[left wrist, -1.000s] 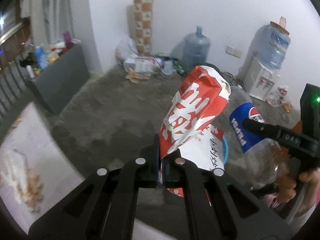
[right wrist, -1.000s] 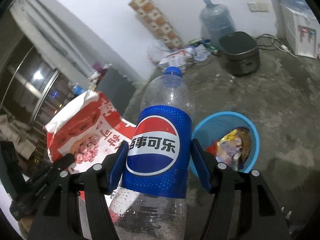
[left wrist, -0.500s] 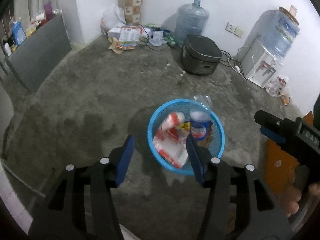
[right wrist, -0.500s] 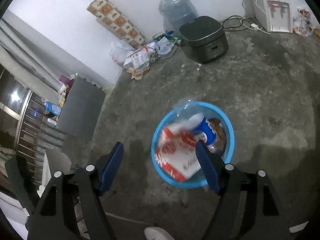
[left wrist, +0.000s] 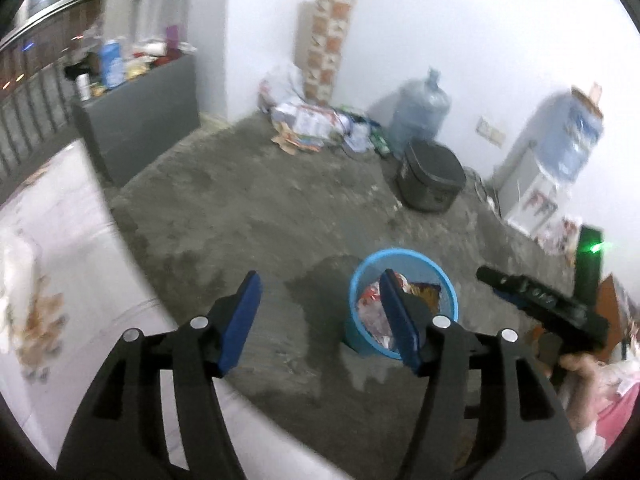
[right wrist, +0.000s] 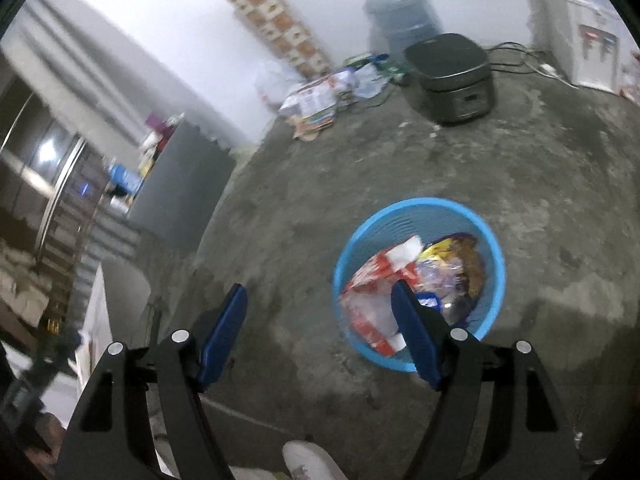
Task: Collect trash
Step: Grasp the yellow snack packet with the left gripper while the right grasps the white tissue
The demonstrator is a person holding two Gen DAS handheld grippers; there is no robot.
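Grey cabinet [left wrist: 140, 120] with bottles and clutter on its top stands at the far left against the white wall, and a white bench surface [left wrist: 60, 280] fills the near left corner. Further right, the left gripper [left wrist: 320, 300] hangs over the rough concrete floor [left wrist: 260, 208]; its blue-padded fingers [left wrist: 240, 320] stand wide, have just been opening, and nothing lies between them. Beyond it, loose papers and bags [left wrist: 308, 128] are piled at the wall beside a tall patterned box [left wrist: 330, 36] and a large clear water jug [left wrist: 420, 116], with a dark rice cooker [left wrist: 434, 180] just right of the jug. The round blue plastic basket [right wrist: 488, 240] sits on the floor, holding the red-and-white snack bag [right wrist: 380, 268], a yellow wrapper [right wrist: 452, 248] and the blue-labelled plastic bottle [right wrist: 430, 300]. The right gripper [right wrist: 318, 320] hovers above the basket's left side, fingers wide apart and empty. A white water dispenser [left wrist: 532, 196] stands at the far right.
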